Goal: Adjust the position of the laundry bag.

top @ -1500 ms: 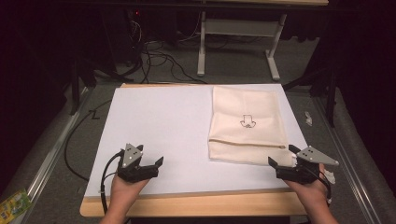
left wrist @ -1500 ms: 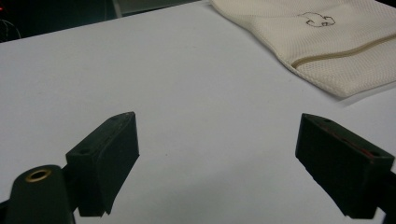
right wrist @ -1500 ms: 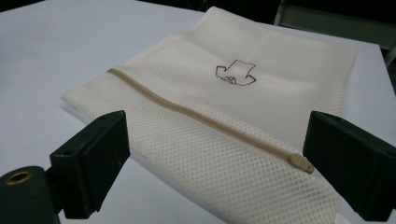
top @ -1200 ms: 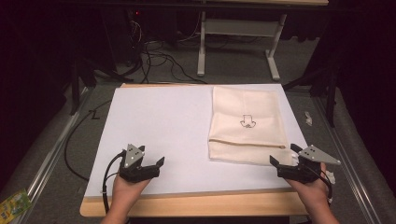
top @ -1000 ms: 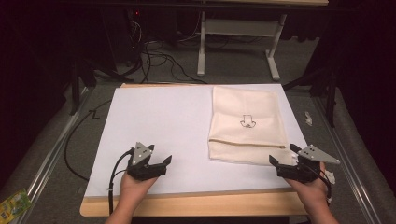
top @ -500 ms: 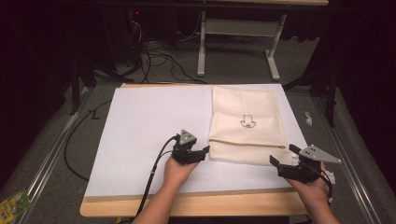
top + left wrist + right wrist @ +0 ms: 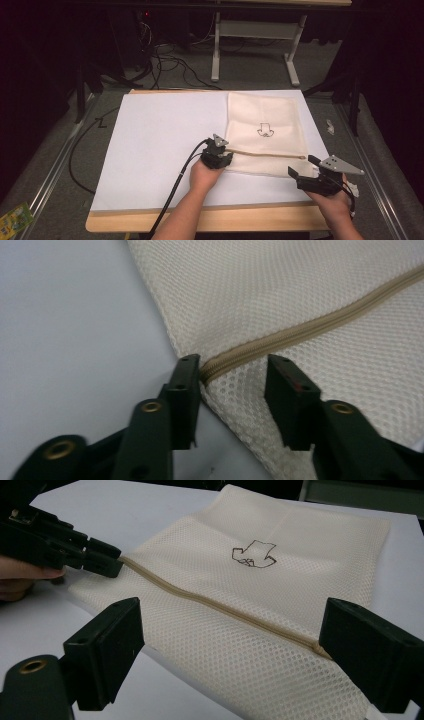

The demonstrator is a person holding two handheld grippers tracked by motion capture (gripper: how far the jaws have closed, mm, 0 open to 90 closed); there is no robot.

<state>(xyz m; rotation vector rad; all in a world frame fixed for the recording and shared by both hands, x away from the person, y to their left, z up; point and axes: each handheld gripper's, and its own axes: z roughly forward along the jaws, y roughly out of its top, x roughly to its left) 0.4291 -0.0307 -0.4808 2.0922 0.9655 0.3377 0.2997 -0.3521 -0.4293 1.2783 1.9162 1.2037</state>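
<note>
Both claws agape, left claw [image 7: 232, 385] astride mesh bag's [image 7: 320, 295] zipper end [image 7: 212, 371].

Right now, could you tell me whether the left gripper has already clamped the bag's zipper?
No, the left gripper has its jaws apart, straddling the zipper end of the mesh bag.

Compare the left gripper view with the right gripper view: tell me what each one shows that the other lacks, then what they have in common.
Left gripper view alone: the left gripper from behind, its jaws open, straddling the zipper end at the corner of the mesh bag.

Right gripper view alone: the black printed mark on the bag, the zipper's far end by the right gripper, open and wide, and the person's left hand.

Both: the cream mesh bag, its tan zipper, and the white table surface.
</note>
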